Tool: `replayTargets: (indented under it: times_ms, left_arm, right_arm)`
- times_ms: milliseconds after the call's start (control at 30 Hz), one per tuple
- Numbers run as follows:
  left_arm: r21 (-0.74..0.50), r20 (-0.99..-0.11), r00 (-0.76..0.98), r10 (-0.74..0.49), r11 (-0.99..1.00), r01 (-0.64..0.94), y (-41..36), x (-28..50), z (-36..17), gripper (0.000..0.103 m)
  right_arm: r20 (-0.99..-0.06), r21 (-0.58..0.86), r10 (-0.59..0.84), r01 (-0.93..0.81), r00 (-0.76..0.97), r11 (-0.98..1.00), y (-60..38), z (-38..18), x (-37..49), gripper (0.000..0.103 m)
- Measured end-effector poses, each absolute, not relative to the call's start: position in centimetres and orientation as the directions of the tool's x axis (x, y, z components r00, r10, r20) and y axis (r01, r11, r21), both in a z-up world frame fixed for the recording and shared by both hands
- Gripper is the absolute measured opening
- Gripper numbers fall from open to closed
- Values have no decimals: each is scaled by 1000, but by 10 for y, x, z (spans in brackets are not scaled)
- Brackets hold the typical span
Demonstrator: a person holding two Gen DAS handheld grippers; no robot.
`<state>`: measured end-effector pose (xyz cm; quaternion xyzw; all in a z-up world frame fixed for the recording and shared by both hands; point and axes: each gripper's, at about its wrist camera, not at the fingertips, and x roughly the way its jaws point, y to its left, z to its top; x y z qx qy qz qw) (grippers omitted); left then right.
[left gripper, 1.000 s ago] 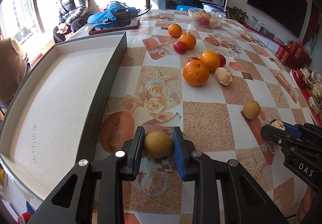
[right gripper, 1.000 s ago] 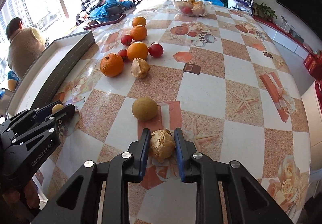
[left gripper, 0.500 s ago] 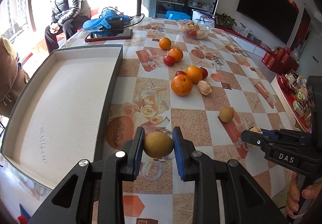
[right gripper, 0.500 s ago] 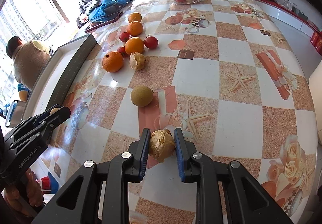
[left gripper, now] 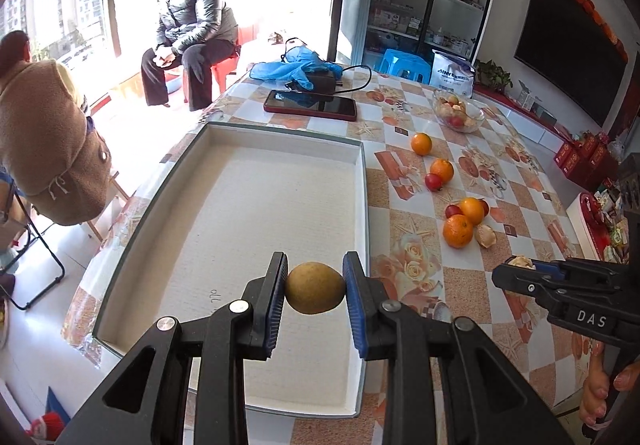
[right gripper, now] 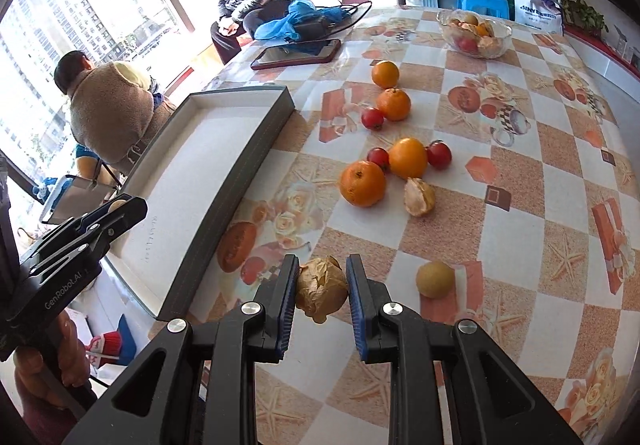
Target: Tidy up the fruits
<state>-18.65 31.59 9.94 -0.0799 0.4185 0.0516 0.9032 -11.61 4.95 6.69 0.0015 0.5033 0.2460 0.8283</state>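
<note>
Patterned table (right gripper: 520, 205); right gripper's (left gripper: 520, 269) peeled fruit (left gripper: 521, 261) mostly hidden, edge-on.

Counting around the shallow white cardboard tray (right gripper: 224, 165): four round oranges (right gripper: 362, 183) sit right of it, with three small red fruits (right gripper: 439, 154) among them. Two smooth brown round fruits (left gripper: 315, 287), one held over the tray. Two peeled pale citrus pieces (right gripper: 419, 197), one held. One glass bowl (right gripper: 474, 29) farther back.
</note>
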Motion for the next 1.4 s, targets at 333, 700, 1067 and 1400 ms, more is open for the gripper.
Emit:
replayTargets:
  times_ms: [333,700,1067,1400]
  left_arm:
    - [-67,-765,634,115,964,-256,362,-182,101,31]
    - [-57,-833,542,111,957,-284,371,-174,55,31]
    - [-21,-822,550,151,956,-294,369,-181,44,83]
    - [-3,-809,569,147,967,-254,351,-178,58,83]
  right_arm:
    - [-820,284,488,-529,298,800,138,87,-97,25]
    - [-852,336,494,-546,171,767,187,52,-90,25]
    - [-871,318,466,-543,157,777,193,37,-87,61]
    - [-819,297,478,-479,317,826,148,64,-85,103]
